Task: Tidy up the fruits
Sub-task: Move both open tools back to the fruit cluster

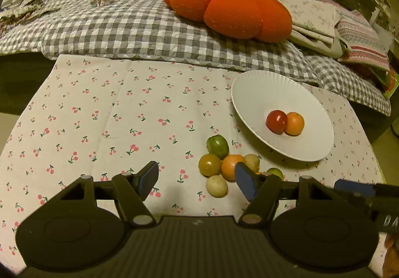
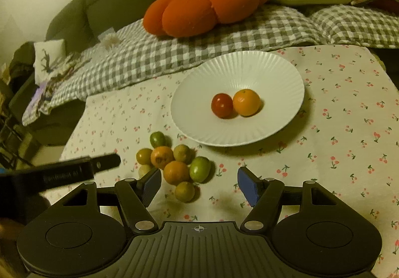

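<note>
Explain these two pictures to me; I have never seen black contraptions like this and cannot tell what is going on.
Each picture comes from a camera mounted on a hand-held gripper, looking forward along its two blue-padded jaws. One view is from the left gripper, the other from the right gripper; a person holds one in each hand. Both stand open and hold nothing. Below lies a cherry-print cloth. On it sits a white plate carrying a red fruit and an orange fruit. Beside the plate, a cluster of loose small fruits, green, yellowish and orange, waits. Behind is a sofa with a pumpkin-shaped cushion.
</note>
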A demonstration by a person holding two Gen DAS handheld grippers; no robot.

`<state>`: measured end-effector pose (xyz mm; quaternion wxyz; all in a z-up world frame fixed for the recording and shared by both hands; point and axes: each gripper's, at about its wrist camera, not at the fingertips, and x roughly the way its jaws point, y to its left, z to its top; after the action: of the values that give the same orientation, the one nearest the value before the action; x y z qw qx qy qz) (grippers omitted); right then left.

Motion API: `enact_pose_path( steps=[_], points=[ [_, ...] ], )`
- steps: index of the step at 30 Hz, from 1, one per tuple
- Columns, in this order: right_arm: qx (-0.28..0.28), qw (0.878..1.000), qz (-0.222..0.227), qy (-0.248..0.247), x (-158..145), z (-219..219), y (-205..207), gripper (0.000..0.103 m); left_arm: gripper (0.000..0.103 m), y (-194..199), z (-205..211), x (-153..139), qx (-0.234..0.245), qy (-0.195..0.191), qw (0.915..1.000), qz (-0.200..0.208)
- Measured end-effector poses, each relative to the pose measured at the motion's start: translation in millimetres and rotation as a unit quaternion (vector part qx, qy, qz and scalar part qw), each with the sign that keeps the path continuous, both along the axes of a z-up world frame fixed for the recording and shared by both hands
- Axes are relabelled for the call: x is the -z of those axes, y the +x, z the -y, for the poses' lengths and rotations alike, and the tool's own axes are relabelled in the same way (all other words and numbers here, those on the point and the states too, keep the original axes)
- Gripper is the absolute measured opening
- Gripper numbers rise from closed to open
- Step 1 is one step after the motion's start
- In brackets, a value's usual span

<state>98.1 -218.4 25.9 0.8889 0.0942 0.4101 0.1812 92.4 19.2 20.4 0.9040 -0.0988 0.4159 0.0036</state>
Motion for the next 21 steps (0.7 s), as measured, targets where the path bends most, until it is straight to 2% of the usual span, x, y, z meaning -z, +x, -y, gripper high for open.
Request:
enact_pose_path(
  steps=[7, 13, 16, 21],
  points=[
    [-0.038, 0.999, 0.013, -0.030, 6.4, -17.7, -7.7, 0.068, 0.062, 4.1, -5.3, 6.4, -0.014, -0.019, 0.9997, -0.012],
    [-0.073, 0.994, 0.034, -0.070, 10.8, -34.7, -15.8, 0.068, 0.062, 6.1, 1.1, 12.7, -0.005, -0.013, 0.9998, -0.014],
    [-0.082, 0.993, 0.031, -0.078, 16.1, -39.3, -16.7, 0.068, 0.062, 9.8, 3.7, 16.9, -0.003, -0.016, 0.9997, -0.021],
    [-0.095, 0.992, 0.018, -0.082, 24.7, -44.9, -16.7, 0.068, 0.062, 15.6, -5.9, 21.9, -0.026, -0.024, 0.9989, -0.031]
  ],
)
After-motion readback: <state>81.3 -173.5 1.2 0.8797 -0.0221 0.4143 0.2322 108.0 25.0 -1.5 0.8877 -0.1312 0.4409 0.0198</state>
